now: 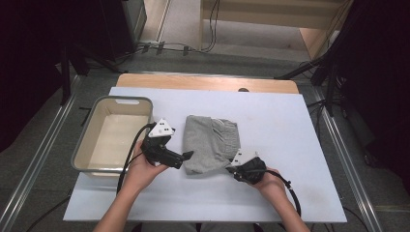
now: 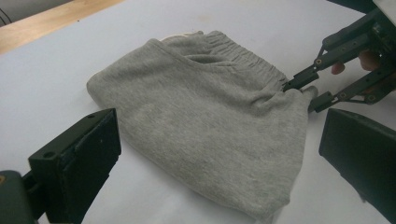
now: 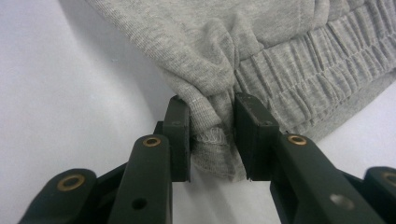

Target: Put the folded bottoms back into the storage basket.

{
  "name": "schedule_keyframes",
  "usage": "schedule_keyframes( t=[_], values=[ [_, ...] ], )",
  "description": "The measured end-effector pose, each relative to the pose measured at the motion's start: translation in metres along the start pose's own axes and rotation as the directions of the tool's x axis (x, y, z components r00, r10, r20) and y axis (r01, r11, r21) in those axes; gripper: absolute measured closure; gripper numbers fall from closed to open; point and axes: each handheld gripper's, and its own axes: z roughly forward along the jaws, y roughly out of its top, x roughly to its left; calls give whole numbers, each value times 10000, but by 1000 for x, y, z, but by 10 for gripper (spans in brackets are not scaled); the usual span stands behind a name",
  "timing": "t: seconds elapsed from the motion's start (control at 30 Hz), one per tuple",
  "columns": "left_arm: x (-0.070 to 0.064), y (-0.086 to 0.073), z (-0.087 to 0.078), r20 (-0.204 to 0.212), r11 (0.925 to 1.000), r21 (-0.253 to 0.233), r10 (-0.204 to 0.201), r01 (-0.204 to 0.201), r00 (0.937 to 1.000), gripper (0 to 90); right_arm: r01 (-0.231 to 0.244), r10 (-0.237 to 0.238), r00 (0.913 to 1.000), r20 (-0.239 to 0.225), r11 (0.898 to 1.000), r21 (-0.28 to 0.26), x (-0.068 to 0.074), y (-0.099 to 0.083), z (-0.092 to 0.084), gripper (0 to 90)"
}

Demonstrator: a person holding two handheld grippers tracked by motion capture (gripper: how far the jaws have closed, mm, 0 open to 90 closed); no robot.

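Grey garment (image 3: pixel 261 56) edge is pinched between the right gripper (image 3: pixel 212 135) jaws.

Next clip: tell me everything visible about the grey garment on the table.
The garment is light grey knit, like sweat fabric, folded into a compact stack with a gathered elastic waistband along one edge. It lies flat on the white table, right of the bin. The right tool is shut on a bunched corner beside the waistband, a stitched hem showing between its jaws. The left tool is open, its jaws straddling the near edge without pressing it.
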Motion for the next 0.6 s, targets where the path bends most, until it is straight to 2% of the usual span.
schedule_keyframes(
  t=[0.27, 0.37, 0.6],
  values=[
    [4, 8, 8, -151, 9997, 189, -140, 142, 9998, 0, 26, -26, 10000, -18, 10000, -2, 0, 0, 0, 656],
    [9, 11, 13, -192, 9990, 260, -366, 371, 9991, 0, 144, -144, 9999, -21, 9999, -17, -1, 0, 0, 656],
    [15, 17, 21, -313, 9970, 474, -603, 617, 9977, 0, 159, -159, 9999, -9, 9999, 6, 0, 0, 0, 657]
  ],
)
